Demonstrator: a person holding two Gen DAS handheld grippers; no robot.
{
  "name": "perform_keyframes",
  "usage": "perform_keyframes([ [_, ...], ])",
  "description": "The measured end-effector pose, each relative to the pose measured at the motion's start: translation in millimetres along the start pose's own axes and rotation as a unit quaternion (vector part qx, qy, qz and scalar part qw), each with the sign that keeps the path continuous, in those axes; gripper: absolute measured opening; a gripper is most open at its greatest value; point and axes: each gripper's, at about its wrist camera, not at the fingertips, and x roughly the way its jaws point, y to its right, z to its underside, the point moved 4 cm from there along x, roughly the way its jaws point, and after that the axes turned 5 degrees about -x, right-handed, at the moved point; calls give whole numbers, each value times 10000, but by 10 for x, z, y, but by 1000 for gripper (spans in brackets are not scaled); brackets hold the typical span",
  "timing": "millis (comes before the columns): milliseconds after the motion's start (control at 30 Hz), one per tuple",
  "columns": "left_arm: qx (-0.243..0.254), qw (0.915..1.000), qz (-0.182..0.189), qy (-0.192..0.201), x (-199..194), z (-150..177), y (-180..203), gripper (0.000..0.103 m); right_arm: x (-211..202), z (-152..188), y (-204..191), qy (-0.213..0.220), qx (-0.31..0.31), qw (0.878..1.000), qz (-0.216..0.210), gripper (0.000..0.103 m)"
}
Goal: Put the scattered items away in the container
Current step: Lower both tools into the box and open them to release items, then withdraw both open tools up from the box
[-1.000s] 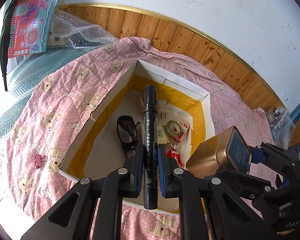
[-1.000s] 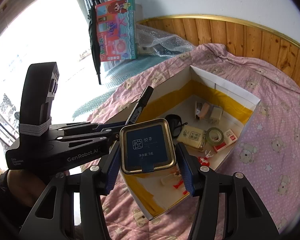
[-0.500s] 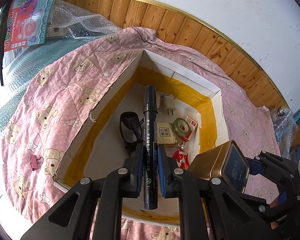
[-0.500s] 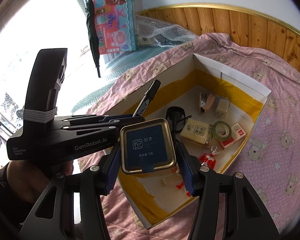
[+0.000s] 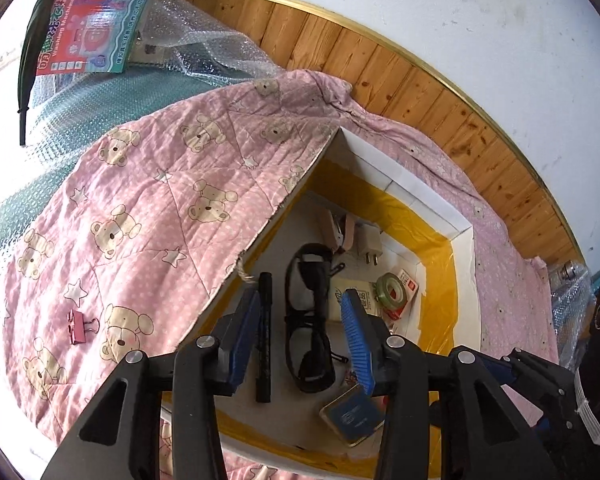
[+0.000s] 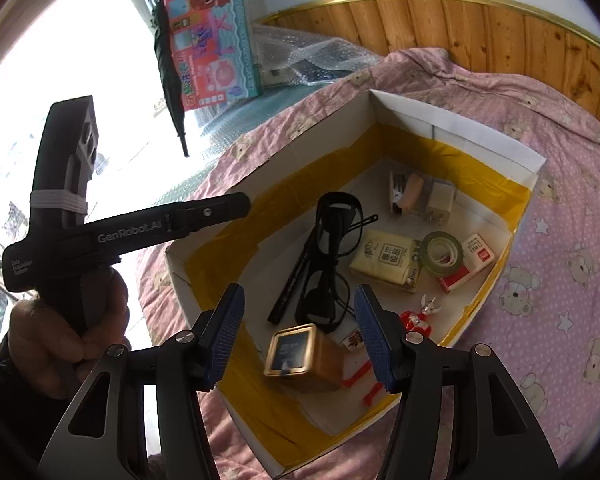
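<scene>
**Both claws wide open over the box**

Left claw (image 5: pixel 300 332) and right claw (image 6: pixel 300 332) both hang spread wide above the white box (image 6: pixel 456 120), and neither has hold of anything. My hand (image 6: pixel 66 332) grips the left tool's handle, which reads "GenRobot.AI".

Inside the box, whose walls are lined low down with yellow tape, the black marker (image 5: pixel 264 336) lies on the floor near the left wall, just beside the black glasses (image 5: pixel 310 320). The gold tin (image 6: pixel 300 354) rests on its side at the near end, its dark blue lid facing up toward my right claw; the lid's writing is too small to read. Further in sit a cream packet (image 6: pixel 386 260) printed with Chinese characters and a square code, a roll of green tape (image 6: pixel 444 254) touching it, and a white and red small box (image 6: pixel 466 264) under the roll. A stapler (image 6: pixel 406 192) and a white plug adapter (image 6: pixel 440 202) lie by the far wall. A small red and silver figure (image 6: pixel 418 316) is near the right wall.

Outside, a pink binder clip (image 5: pixel 80 326) lies on the pink quilt (image 5: pixel 148 208) with its bear and star print, well apart from the box. The quilt covers a bed. Beyond it are bubble wrap (image 5: pixel 204 52), a toy carton (image 5: pixel 88 20) reading "Washing Machine", wood panelling (image 5: pixel 400 80) with a gold trim and a white wall (image 5: pixel 420 12).
</scene>
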Motion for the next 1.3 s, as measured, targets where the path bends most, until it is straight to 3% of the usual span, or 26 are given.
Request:
perform_keyframes([
  [233,16,9999,84,-66,-40,-16,-7,44,-120,-16,92,38,73,9998,175,60],
  [567,511,9978,-159,-399,-25,188,201,45,-210,6,-8,-218,-515,9974,462,60],
  [633,570,9973,-185,-421,-47,206,230,50,-242,5,-11,-265,-617,9964,514,60],
  [1300,768,9950,-204,-603,-317,335,345,63,-340,102,-58,-1057,-1251,9818,965,60],
])
